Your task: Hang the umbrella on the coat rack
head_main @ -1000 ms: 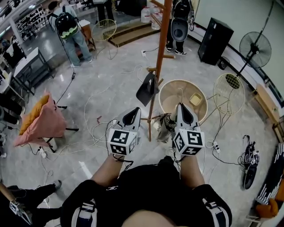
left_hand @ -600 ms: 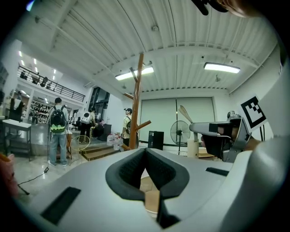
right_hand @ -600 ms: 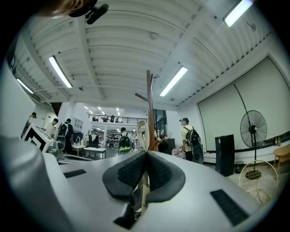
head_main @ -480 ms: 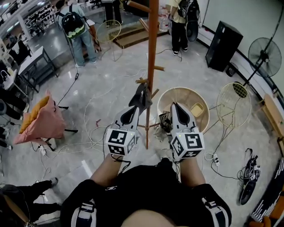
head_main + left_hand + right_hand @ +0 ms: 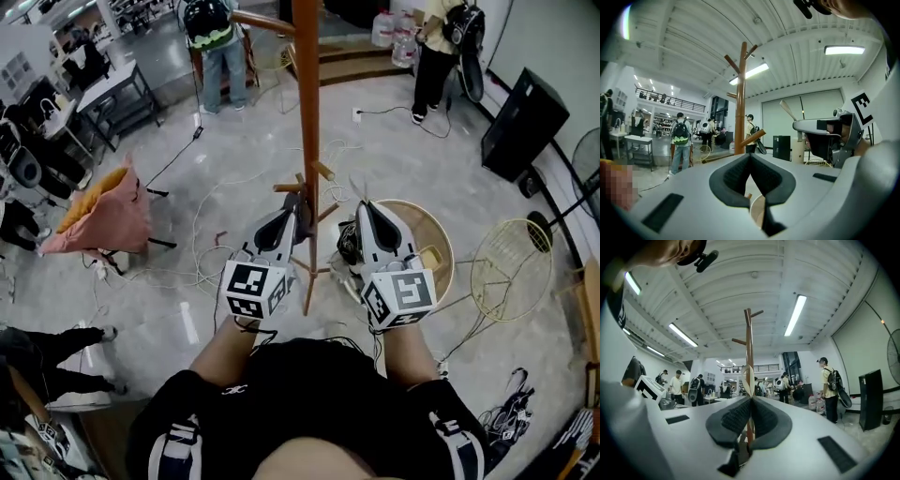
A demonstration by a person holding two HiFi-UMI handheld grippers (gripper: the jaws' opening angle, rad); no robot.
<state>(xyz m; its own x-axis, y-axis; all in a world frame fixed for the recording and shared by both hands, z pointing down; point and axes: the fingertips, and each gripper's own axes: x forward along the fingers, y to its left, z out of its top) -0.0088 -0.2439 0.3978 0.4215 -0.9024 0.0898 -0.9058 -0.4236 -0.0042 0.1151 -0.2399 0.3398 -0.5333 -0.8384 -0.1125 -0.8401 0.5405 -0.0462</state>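
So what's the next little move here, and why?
Probably ease the right gripper toward the nearest peg on the coat rack: its jaws pinch the umbrella's pale strap loop just before the pole, not yet over any peg.

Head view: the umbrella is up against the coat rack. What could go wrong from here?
1. The right gripper pinches only the thin pale strap. The strap could slip out before its loop goes over a peg.
2. The umbrella sits close beside the coat rack. It may knock the pole or snag on a lower peg on the way up.
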